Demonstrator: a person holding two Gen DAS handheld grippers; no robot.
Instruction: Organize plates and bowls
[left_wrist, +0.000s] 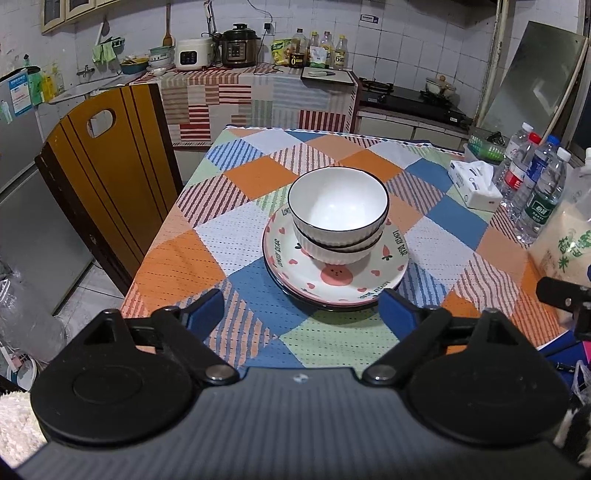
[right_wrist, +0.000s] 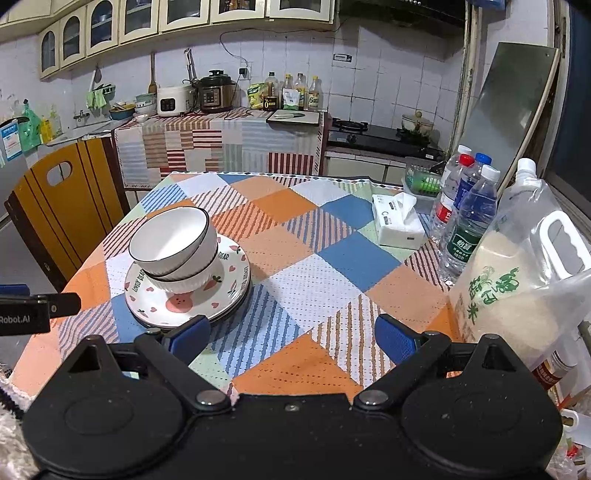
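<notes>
Two white ribbed bowls with dark rims (left_wrist: 338, 212) (right_wrist: 173, 245) are nested and stand on a stack of plates; the top plate (left_wrist: 334, 275) (right_wrist: 184, 299) is white with pink hearts and a pink bear. The stack sits on the checked tablecloth (left_wrist: 255, 173) (right_wrist: 314, 236). My left gripper (left_wrist: 301, 314) is open and empty, just in front of the stack, its blue pads either side of the near plate rim. My right gripper (right_wrist: 293, 334) is open and empty, to the right of the stack, over bare cloth.
A tissue pack (right_wrist: 400, 223), several water bottles (right_wrist: 469, 221) and a bag of rice (right_wrist: 517, 280) stand along the table's right side. A wooden chair (left_wrist: 103, 173) is at the table's left. A counter with cookers (right_wrist: 210, 94) is behind.
</notes>
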